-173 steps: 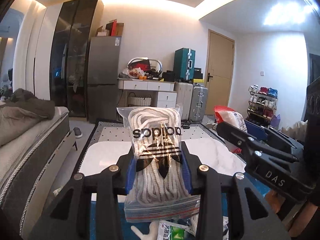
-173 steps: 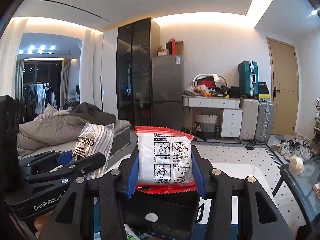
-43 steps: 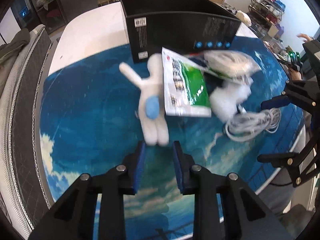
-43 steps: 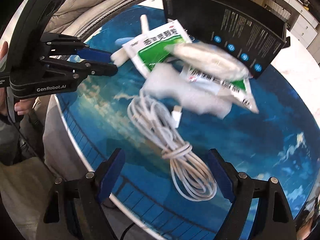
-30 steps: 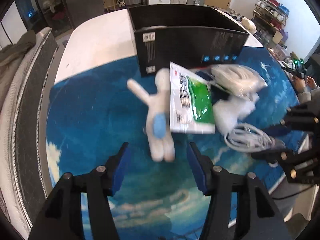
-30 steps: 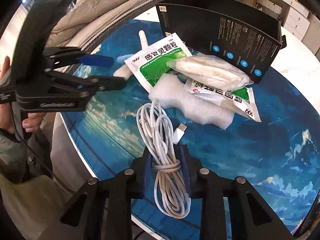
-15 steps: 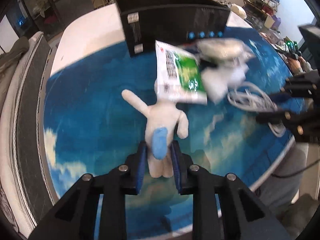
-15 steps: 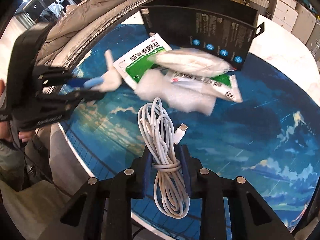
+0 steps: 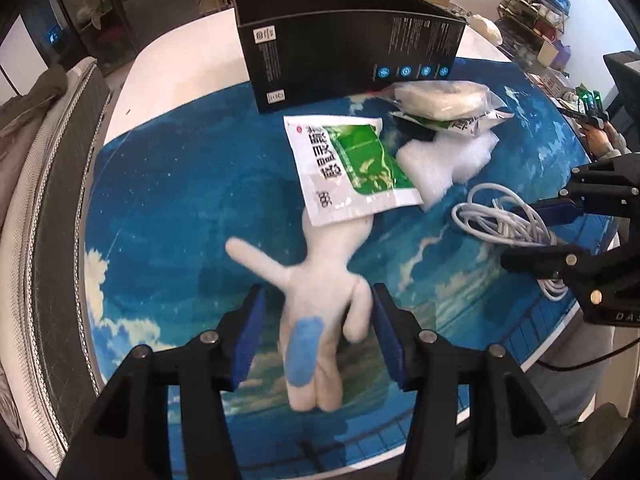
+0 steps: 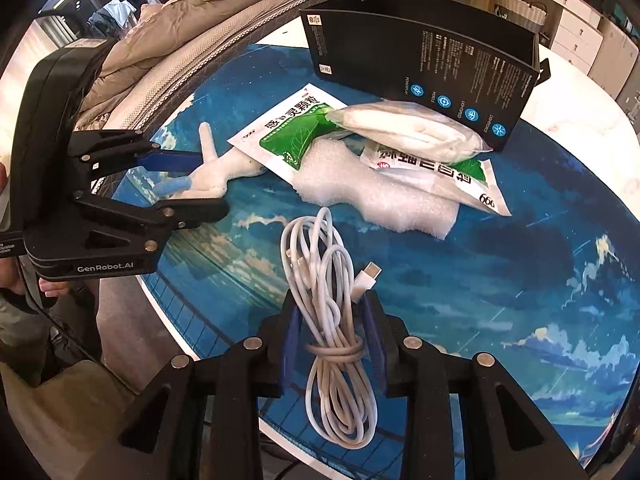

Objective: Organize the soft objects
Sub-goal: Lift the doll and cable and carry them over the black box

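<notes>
- My left tongs (image 9: 316,336) stand over the white plush toy (image 9: 316,304) at the lower centre of the left wrist view; the jaws have just been opening, and the toy lies between the blue pads (image 9: 246,340) with a gap on both sides, so nothing is gripped.
- The toy lies flat on the blue sky-print mat (image 9: 168,200) that covers the tabletop; it bears a blue patch low on its body, and its upper end is tucked under the green-and-white sachet (image 9: 348,168).
- My right tongs (image 10: 332,340) sit at the lower centre of the right wrist view, astride the coiled white cable (image 10: 332,308) at its wrapped waist. The jaws have just been opening slightly; the pads are at the bundle's sides, and I cannot tell whether they press on it.
- The cable's free plug lies on the mat just right of the coil, above the right pad.
- Right of the green sachet: a piece of white foam (image 10: 372,196), touching it; a second sachet (image 10: 448,176) lies partly on the foam, and a clear bag of white material (image 10: 408,128) rests on top of that.
- The open black box (image 9: 344,36) stands upright at the upper centre of the left view, at the far edge of the mat, with the clear bag just before it.
- A bed with a brown quilt (image 10: 168,40) fills the upper left of the right view.
</notes>
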`<state>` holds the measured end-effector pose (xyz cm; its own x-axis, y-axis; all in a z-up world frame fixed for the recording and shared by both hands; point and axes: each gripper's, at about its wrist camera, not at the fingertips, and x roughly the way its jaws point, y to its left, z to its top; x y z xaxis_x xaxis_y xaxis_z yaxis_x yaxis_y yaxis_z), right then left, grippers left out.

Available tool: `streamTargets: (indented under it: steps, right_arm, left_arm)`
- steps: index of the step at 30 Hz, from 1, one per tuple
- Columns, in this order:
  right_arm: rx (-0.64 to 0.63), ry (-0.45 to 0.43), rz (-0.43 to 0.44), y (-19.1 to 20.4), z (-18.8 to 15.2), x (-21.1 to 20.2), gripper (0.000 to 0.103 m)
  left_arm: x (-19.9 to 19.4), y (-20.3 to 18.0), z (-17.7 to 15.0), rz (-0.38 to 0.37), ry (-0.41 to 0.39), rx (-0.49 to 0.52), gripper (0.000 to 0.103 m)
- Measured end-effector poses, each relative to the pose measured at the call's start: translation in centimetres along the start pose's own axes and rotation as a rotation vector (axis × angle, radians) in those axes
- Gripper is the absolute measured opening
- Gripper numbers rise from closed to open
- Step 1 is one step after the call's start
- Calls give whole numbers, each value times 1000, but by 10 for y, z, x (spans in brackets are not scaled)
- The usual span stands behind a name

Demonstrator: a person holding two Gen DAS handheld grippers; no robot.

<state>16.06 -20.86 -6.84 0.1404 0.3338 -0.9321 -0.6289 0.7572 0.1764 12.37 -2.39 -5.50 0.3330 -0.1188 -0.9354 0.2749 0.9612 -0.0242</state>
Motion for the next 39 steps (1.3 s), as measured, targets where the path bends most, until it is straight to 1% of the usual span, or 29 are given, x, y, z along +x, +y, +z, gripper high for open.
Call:
streamTargets:
  steps: [1, 2, 3, 5, 7, 9, 11, 13, 18, 21, 24, 29, 34, 37, 39]
  right_arm:
    - [0, 0, -2, -1, 1, 2, 32]
    - [-2, -1, -7, 1, 2, 3, 32]
    - [-4, -1, -12, 4, 6, 7, 32]
    - [-6, -12, -22, 6, 7, 6, 29]
    - [3, -23, -26, 5, 6, 5, 24]
    - [13, -33, -21, 6, 5, 4, 22]
    - [17, -34, -18, 6, 4, 3, 22]
    - [17, -37, -20, 6, 3, 2, 21]
    - [16, -49, -16, 8, 2, -4, 19]
    - [13, -70, -5, 8, 2, -14, 18]
    - [3, -90, -14, 10, 3, -22, 17]
    - [4, -160, -5, 12, 6, -41, 17]
    - [20, -285, 19, 11, 7, -67, 17]
    - [26, -338, 16, 9, 9, -78, 17]
    - [28, -360, 14, 10, 11, -84, 17]
  left_arm:
    - [1, 0, 1, 5, -4, -1, 49]
    - [1, -2, 2, 8, -8, 4, 40]
    - [1, -4, 3, 7, -11, 11, 38]
    - [0, -4, 4, -7, -22, 18, 37]
    - [0, -7, 4, -7, -26, 25, 37]
    - [-1, -4, 3, -16, -29, 20, 37]
    - [-3, -2, 2, -23, -30, 13, 37]
    - [-4, -1, 2, -11, -29, 10, 37]
    - [-8, -6, 3, -9, -40, 21, 37]
    - [-13, -5, 3, -17, -54, 17, 37]
    - [-23, -4, 4, -20, -78, 20, 37]
    - [-41, -2, 8, -20, -125, 16, 37]
    - [-57, 1, 15, -27, -170, 6, 37]
    - [-64, 0, 18, -13, -195, 12, 37]
    - [-68, -1, 20, -22, -212, 6, 37]
